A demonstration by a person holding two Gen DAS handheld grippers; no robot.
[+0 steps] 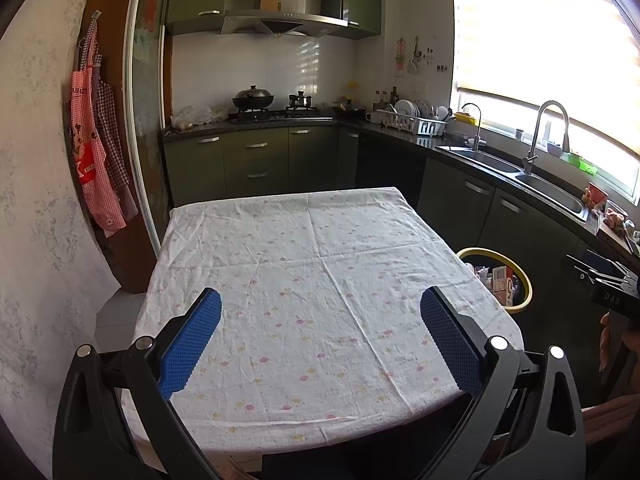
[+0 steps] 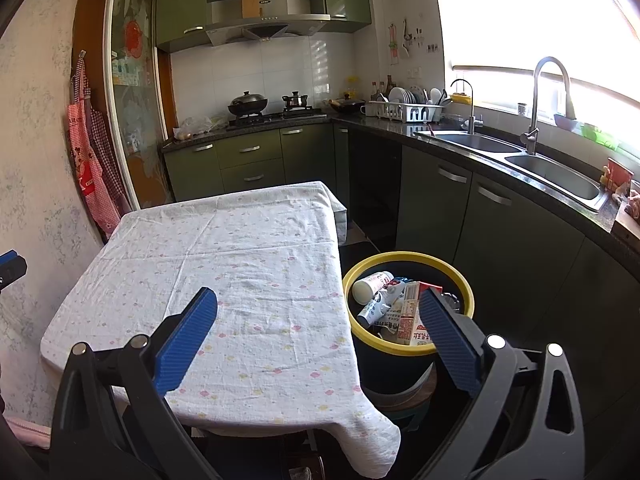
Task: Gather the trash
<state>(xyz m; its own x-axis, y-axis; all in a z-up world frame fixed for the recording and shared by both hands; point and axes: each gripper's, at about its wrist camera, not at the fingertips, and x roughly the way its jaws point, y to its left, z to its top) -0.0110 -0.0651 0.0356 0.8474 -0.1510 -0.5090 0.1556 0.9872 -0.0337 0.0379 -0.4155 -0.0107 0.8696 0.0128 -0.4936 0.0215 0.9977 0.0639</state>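
On the far left a red apron (image 1: 90,152) hangs on the wall. Next to it is a tall glass door (image 2: 132,92).

In the middle stands the worktop (image 1: 320,280), covered with a white cloth with small pink and yellow spots. Nothing lies on the cloth.

The left hand-held gripper (image 1: 320,312) hangs over the near part of the worktop. Its two blue fingers (image 1: 192,344) are spread wide apart and hold nothing.

The right hand-held gripper (image 2: 318,312) hangs over the near right part of the worktop. Its blue fingers (image 2: 188,340) are spread wide too, and they are empty. Its right finger is in front of the bin.

Far behind the worktop, a black pot (image 1: 253,98) sits on the stove (image 1: 276,114). Green cupboards (image 1: 256,160) are under it.

To the right of the worktop, just beside its edge, is a dark bin with a yellow rim (image 2: 408,258). The trash is inside it: a white bottle (image 2: 370,286), a carton (image 2: 410,316) and some other wrappers.

Farther right, a dish rack (image 2: 404,110) with plates stands on the long dark counter. Then come the sink (image 2: 556,172) and a tall tap (image 2: 536,104) under the bright window. A red cup (image 2: 618,172) stands at the far right.
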